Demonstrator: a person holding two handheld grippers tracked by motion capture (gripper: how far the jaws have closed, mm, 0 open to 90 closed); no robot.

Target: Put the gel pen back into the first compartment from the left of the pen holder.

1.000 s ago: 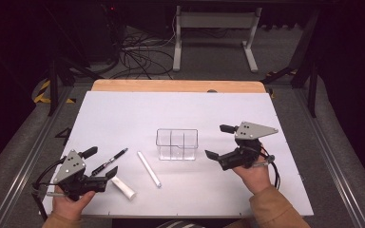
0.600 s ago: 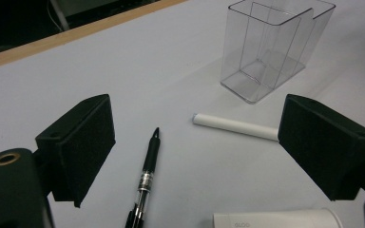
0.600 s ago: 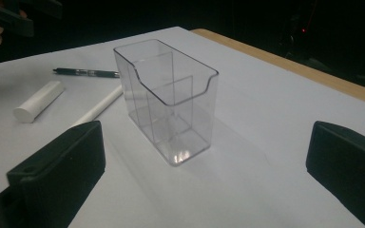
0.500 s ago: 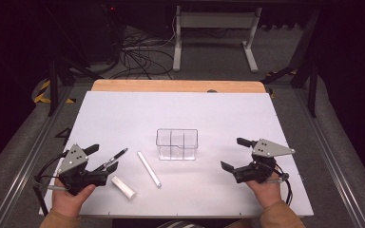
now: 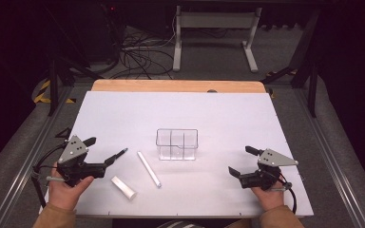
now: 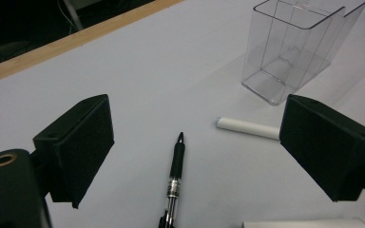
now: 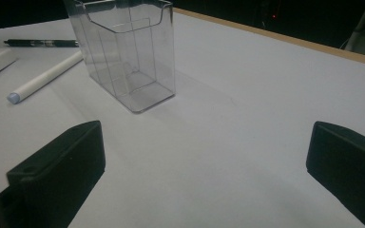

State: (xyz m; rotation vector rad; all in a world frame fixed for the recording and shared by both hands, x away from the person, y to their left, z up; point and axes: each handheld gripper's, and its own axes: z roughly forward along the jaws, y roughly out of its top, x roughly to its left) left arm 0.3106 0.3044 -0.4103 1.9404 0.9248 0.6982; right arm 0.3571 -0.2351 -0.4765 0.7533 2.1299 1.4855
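A clear plastic box point(image 5: 177, 144) with compartments stands upright mid-table, empty. Left of it lie a white marker point(image 5: 149, 168), a black pen point(image 5: 115, 157) and a short white block point(image 5: 123, 187). My left gripper point(image 5: 100, 151) is open near the front left. The pen point(image 6: 176, 180) lies on the table between and ahead of its jaws, untouched, with the marker point(image 6: 247, 128) and box point(image 6: 299, 47) beyond. My right gripper point(image 5: 241, 160) is open at the front right, nothing between its jaws. It faces the box point(image 7: 128, 52), marker point(image 7: 45, 76) and pen point(image 7: 40, 43).
The white table top point(image 5: 228, 118) ends in a wooden strip point(image 5: 176, 86) at the far edge. Beyond it are dark floor, cables point(image 5: 138, 52) and a white stand point(image 5: 214, 28). Metal rails point(image 5: 328, 156) run along both sides of the table.
My right gripper has moved from beside the box rightward and back toward the front edge, staying open. The left gripper has barely shifted.
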